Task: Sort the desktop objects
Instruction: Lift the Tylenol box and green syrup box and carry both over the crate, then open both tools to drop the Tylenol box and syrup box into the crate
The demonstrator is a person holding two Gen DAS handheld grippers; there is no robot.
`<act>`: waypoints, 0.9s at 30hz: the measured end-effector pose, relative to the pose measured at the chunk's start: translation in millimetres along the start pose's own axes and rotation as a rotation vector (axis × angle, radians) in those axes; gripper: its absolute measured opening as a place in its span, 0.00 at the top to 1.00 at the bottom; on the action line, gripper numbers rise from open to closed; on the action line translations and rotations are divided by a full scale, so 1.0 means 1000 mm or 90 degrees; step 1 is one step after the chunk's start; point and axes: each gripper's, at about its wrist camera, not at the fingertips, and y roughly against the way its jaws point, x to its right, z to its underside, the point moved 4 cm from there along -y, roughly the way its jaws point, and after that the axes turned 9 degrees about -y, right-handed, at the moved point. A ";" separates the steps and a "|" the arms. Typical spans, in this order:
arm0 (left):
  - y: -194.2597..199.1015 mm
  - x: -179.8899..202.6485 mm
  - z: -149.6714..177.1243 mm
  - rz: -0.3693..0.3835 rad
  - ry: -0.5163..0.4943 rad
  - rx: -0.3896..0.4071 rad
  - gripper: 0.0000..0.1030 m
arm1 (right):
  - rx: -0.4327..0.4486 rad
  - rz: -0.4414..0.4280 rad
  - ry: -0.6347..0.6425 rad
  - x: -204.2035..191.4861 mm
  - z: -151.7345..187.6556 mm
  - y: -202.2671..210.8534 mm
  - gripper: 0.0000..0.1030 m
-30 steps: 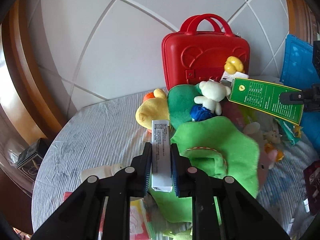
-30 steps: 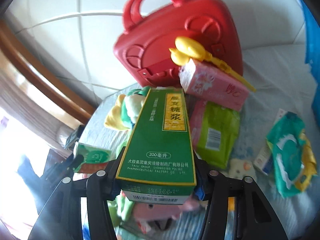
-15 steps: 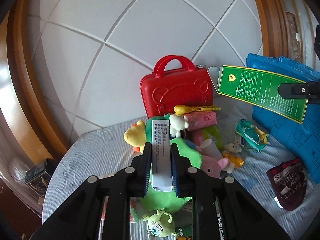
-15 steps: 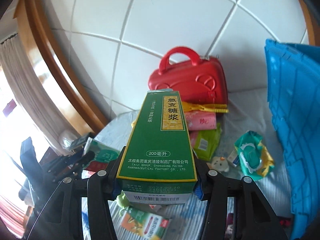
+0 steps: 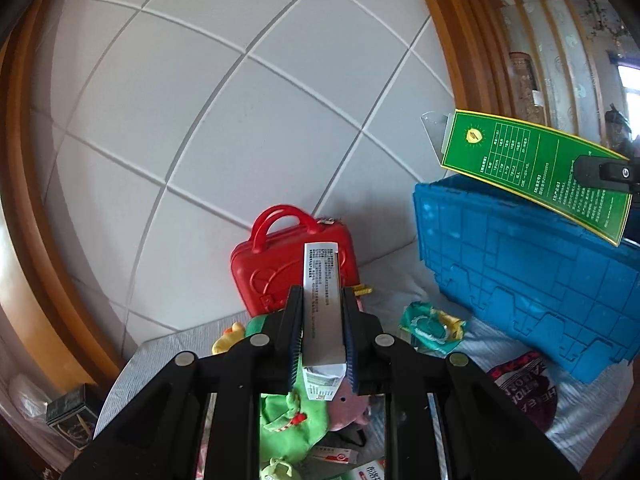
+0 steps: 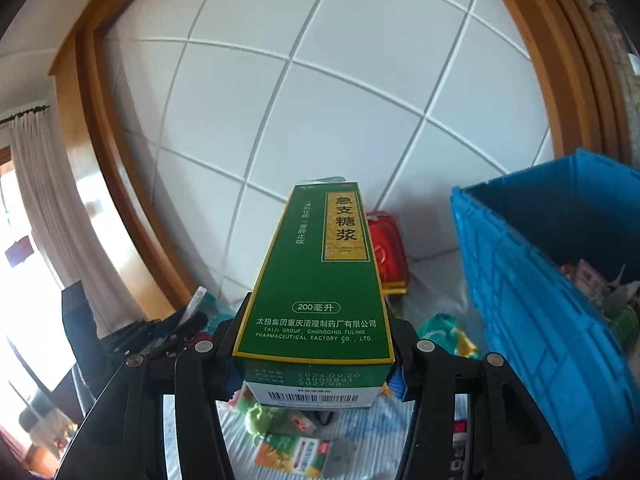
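The left claw (image 5: 322,334) is clamped on a slim white box (image 5: 322,304), held above the cluttered table (image 5: 160,356); the right claw (image 6: 314,364) grips a tall green box (image 6: 320,280) in the air, beside the blue crate (image 6: 540,280); a red case (image 5: 272,268) stands by the wall

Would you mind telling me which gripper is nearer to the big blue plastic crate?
Right. The right gripper, holding the green syrup box, hangs beside the blue plastic crate's rim, near its open top. The left gripper, holding a slim white box, is farther off over the toys.
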 end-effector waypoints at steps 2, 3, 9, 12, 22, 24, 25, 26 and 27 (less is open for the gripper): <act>0.006 0.011 -0.015 0.020 -0.010 0.021 0.82 | 0.032 0.014 0.000 0.001 -0.005 0.025 0.48; 0.009 0.020 -0.025 0.034 -0.015 0.035 0.82 | 0.044 0.020 0.001 0.003 -0.007 0.034 0.48; 0.015 0.080 -0.083 0.106 -0.043 0.084 0.82 | 0.118 0.062 -0.016 0.031 -0.023 0.104 0.48; 0.017 0.117 -0.115 0.146 -0.051 0.109 0.82 | 0.149 0.082 -0.034 0.057 -0.039 0.138 0.48; -0.030 0.239 -0.207 0.245 -0.057 0.102 0.82 | 0.165 0.117 -0.081 0.175 -0.105 0.179 0.48; -0.046 0.260 -0.224 0.233 -0.070 0.088 0.82 | 0.157 0.127 -0.088 0.201 -0.119 0.170 0.48; -0.053 0.269 -0.231 0.232 -0.078 0.082 0.82 | 0.158 0.139 -0.092 0.214 -0.127 0.164 0.47; -0.060 0.279 -0.241 0.225 -0.080 0.080 0.81 | 0.156 0.148 -0.094 0.223 -0.132 0.158 0.46; -0.066 0.285 -0.247 0.220 -0.079 0.078 0.78 | 0.148 0.158 -0.095 0.232 -0.138 0.152 0.44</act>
